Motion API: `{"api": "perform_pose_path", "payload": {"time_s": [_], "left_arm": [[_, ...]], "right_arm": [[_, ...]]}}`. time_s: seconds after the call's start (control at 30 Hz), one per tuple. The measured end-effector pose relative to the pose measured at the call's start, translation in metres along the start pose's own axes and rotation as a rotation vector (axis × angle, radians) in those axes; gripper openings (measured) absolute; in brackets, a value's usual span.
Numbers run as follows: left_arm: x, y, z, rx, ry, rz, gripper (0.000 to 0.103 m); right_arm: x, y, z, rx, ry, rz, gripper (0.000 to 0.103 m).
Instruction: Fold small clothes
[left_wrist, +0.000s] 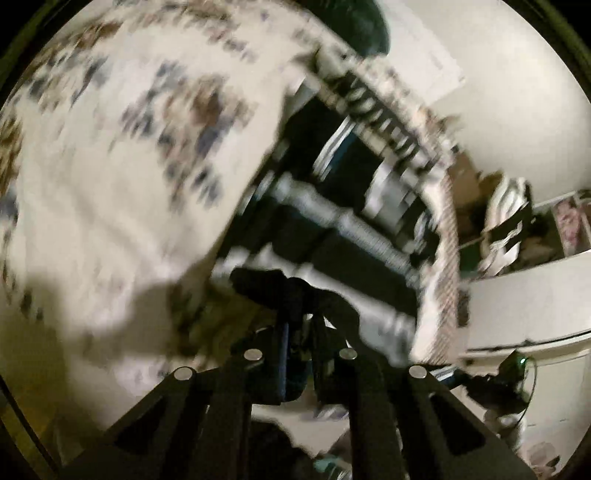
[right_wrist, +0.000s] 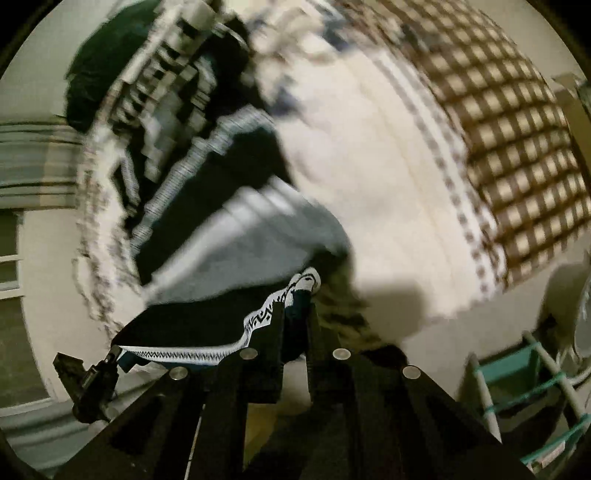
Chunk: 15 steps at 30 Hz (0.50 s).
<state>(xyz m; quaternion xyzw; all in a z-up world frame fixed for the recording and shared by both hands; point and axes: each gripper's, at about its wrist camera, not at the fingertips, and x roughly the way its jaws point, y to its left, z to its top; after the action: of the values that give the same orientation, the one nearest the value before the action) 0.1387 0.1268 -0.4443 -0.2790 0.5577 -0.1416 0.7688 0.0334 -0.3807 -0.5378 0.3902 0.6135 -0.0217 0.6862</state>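
Both tools are clamped tight on the dark patterned garment (right_wrist: 207, 332), the left gripper (left_wrist: 301, 314) pinching one dark edge and the right gripper (right_wrist: 297, 295) nipping its white zigzag-trimmed hem, the cloth stretched between them above the blurred floral bedspread (left_wrist: 110, 166).

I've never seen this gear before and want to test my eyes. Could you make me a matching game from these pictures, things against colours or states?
Things:
1. left gripper
2. bedspread
3. checked cloth
4. dark garment

States:
a. brown and cream squares
b. cream with blurred flowers
c. white patterned trim along its edge
d. shut on dark fabric

Pairs: 1-d, 2-b, 3-a, 4-c
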Motion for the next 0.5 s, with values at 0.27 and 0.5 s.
{"api": "perform_pose_path", "payload": {"time_s": [0.27,0.5], "left_arm": [[0.040,-0.045,0.142,0.039,-0.121,-0.053,0.008],[0.125,-0.053,0.251,0.008,-0.140,0.024,0.008]], "right_arm": [[-0.014,0.084,0.130,-0.094,-0.143,0.054,0.010],[0.030,0.130,0.292,-0.109,-0.239,-0.006,0.010]]}}
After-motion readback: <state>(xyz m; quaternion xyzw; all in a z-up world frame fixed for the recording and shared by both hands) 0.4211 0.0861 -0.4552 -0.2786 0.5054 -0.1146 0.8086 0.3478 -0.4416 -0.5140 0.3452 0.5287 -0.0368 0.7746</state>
